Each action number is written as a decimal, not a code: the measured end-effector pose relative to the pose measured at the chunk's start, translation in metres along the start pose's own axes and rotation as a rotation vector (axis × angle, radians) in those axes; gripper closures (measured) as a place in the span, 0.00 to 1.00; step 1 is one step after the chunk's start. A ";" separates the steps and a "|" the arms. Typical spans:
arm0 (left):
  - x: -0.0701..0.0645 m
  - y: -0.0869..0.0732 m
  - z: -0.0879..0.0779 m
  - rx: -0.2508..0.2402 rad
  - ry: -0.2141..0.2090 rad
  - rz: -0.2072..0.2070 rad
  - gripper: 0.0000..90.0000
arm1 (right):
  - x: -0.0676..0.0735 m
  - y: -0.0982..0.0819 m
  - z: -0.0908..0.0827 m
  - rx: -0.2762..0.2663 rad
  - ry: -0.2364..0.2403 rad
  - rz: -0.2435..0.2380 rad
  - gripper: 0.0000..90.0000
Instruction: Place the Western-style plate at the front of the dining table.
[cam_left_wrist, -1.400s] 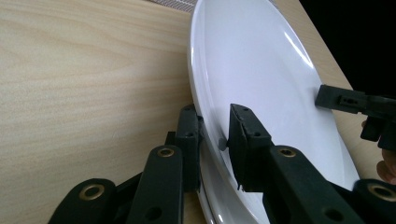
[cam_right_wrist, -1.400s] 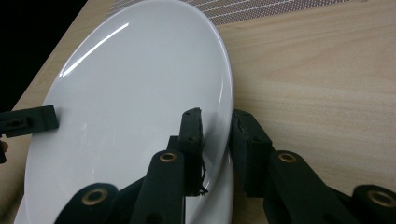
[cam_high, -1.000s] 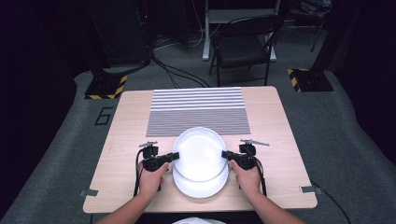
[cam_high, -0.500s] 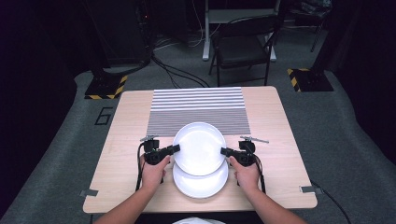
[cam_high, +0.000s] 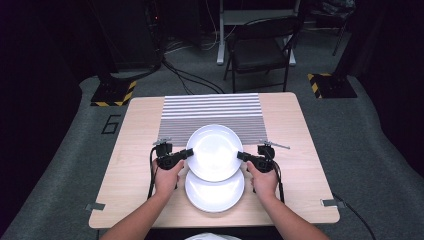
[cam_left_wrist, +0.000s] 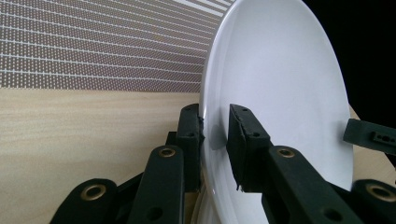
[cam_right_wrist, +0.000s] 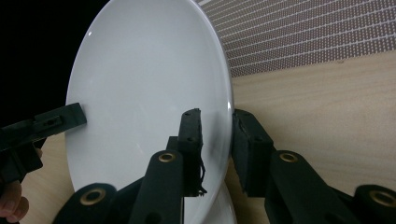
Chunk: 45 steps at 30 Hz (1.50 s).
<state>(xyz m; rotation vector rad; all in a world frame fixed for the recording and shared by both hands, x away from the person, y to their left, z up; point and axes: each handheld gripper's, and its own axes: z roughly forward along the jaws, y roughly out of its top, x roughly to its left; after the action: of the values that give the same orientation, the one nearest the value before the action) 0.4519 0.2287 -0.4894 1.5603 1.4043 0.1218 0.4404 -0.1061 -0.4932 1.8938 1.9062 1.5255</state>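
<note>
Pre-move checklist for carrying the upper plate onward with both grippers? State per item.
1. Left gripper clamps the upper plate rim: ok, one jaw on each face of the rim.
2. Right gripper clamps the opposite rim: ok, jaws straddle the edge.
3. Upper plate clear of the lower plate: cannot tell; it overlaps the lower plate's far edge in the high view, and any gap is hidden.
4. Grips balanced: ok, the grippers sit on opposite sides of the plate.
5. Landing spot free: ok, the striped mat ahead is bare.
6. Plate level: cannot tell from these angles.
</note>
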 end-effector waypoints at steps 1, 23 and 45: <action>0.000 0.000 0.000 0.000 0.000 0.000 0.83 | 0.000 0.001 0.000 -0.004 -0.001 -0.003 0.83; 0.000 0.037 0.007 -0.046 0.007 -0.008 0.83 | 0.014 0.036 0.009 -0.053 -0.020 -0.042 0.86; 0.010 0.075 0.025 -0.084 -0.003 0.002 0.83 | 0.016 0.073 0.031 -0.079 -0.046 -0.076 0.87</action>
<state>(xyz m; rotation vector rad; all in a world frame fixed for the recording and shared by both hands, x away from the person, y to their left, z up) 0.5233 0.2346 -0.4547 1.4924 1.3778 0.1774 0.5093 -0.0925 -0.4533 1.7877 1.8472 1.4985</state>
